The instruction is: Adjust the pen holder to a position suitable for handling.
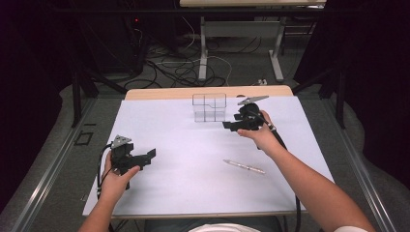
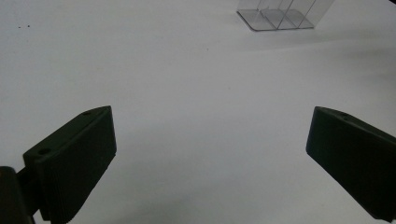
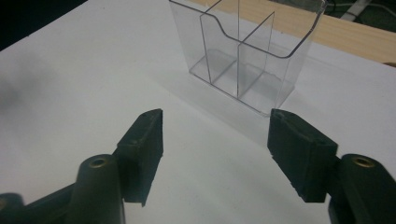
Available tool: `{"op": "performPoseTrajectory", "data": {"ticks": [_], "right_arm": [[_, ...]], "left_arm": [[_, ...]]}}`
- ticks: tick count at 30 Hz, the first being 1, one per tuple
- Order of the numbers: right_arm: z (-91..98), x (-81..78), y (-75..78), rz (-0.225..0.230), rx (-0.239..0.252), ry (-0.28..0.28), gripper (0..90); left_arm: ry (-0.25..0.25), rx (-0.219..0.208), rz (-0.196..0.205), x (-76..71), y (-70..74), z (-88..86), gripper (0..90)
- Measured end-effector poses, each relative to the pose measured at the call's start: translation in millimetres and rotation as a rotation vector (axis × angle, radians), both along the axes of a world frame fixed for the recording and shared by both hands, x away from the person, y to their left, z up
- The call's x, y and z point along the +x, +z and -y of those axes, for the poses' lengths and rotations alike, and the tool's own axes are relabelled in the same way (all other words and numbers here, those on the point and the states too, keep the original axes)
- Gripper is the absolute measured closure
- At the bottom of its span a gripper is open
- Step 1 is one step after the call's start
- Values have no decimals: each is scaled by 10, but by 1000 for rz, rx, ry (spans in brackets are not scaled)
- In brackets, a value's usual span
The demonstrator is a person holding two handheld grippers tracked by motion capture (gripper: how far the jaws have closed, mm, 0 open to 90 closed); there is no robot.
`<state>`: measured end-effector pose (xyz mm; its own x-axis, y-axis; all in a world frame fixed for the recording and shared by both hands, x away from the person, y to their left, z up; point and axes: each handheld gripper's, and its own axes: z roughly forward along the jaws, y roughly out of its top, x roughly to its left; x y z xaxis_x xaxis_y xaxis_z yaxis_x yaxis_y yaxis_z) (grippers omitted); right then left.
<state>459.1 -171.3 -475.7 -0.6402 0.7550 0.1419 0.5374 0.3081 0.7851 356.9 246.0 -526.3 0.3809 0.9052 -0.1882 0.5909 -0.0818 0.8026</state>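
Clear acrylic, thin-walled and glossy: the divided organiser box is probably light and stiff, slick under rubber pads and easy to scuff or tip. A grip across one upright outer wall near the rim, or over an inner divider, would likely hold better than squeezing the whole body. It stands upright at the far middle of the white surface, with internal partitions making several compartments, all apparently empty, and a scooped cut in its front wall.

The right claw hovers just short of it, jaws partly apart with nothing between them. The left claw waits well apart at the near left, jaws spread wide and empty. A pen lies flat on the surface near the right forearm.
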Motion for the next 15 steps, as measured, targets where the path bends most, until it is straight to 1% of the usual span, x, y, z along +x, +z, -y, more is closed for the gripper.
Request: {"op": "performPoseTrajectory", "data": {"ticks": [2, 3, 4, 5, 6, 7, 9, 10, 13, 15], "right_arm": [[19, -66, -19, 33, -8, 5, 323], [28, -104, -16, 28, -18, 5, 303], [41, -132, -23, 36, -24, 13, 285], [56, -165, -27, 41, -18, 20, 280], [68, -204, -30, 32, -4, 19, 280], [85, -238, -34, 32, 9, 22, 279], [117, -306, -50, 42, 24, 42, 279], [132, -335, -64, 47, 22, 60, 279], [171, -440, -99, 69, -21, 84, 280], [192, -508, -104, 79, -41, 114, 298]], "left_arm": [[-4, 4, -7, -2, 3, 0, 16], [-7, 6, -9, -2, 5, 1, 16], [-10, 9, -10, -3, 7, 0, 16], [-12, 11, -10, -2, 5, 1, 16], [-13, 10, -10, 0, 1, 2, 16], [-14, 12, -10, 0, 0, 3, 16], [-9, 13, -7, -2, -3, 11, 16], [-8, 12, -2, -2, -5, 14, 16], [-7, 11, 2, -4, -2, 15, 16], [-9, 12, -3, -5, 0, 10, 16]]}}
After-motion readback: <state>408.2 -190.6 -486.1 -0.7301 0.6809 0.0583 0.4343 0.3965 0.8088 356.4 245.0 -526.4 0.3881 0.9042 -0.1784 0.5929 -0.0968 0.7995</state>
